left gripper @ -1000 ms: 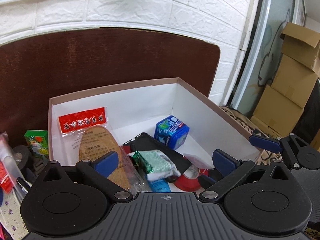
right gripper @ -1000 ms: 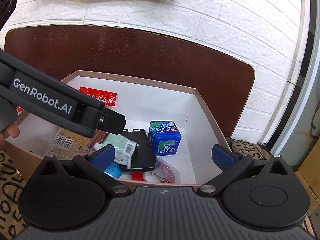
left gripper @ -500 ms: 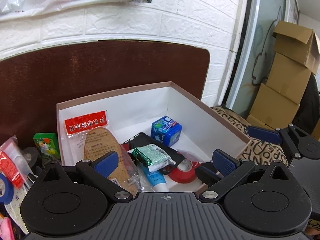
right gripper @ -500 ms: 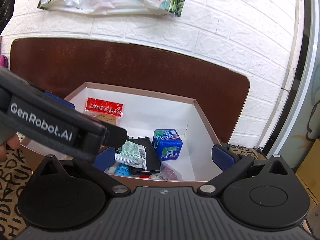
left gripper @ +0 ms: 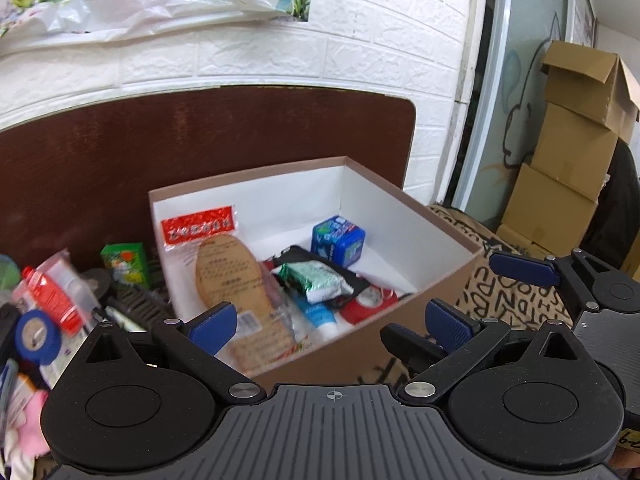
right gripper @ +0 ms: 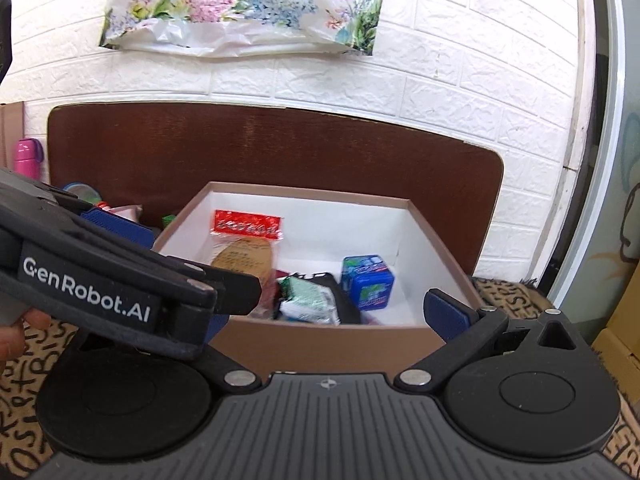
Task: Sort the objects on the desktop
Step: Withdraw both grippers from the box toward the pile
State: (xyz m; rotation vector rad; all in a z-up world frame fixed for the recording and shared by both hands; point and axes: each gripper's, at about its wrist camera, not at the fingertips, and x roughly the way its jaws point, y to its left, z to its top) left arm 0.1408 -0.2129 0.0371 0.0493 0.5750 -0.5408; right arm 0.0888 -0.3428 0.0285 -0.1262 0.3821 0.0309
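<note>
A brown cardboard box (left gripper: 280, 204) with white inner walls holds an insole packet with a red label (left gripper: 224, 268), a blue tin (left gripper: 340, 240), a green-white sachet (left gripper: 316, 280), a black case, a blue-white tube (left gripper: 320, 316) and a red tape roll (left gripper: 368, 304). My left gripper (left gripper: 331, 326) hovers open and empty over the box's near left corner. Before the front wall of the box (right gripper: 320, 344), my right gripper (right gripper: 332, 320) is also open and empty. The left gripper's body (right gripper: 120, 280) hides its left finger.
Left of the box lie a green carton (left gripper: 126, 264), a blue tape roll (left gripper: 36, 334), a red-and-clear packet (left gripper: 56, 300) and other clutter. A letter-patterned cloth (left gripper: 480, 280) covers the table's front. Stacked cardboard boxes (left gripper: 572, 160) stand at the right.
Both grippers have drawn back and up from the box, which now looks smaller and farther. Both stayed open with nothing in them. The box's contents have not moved.
</note>
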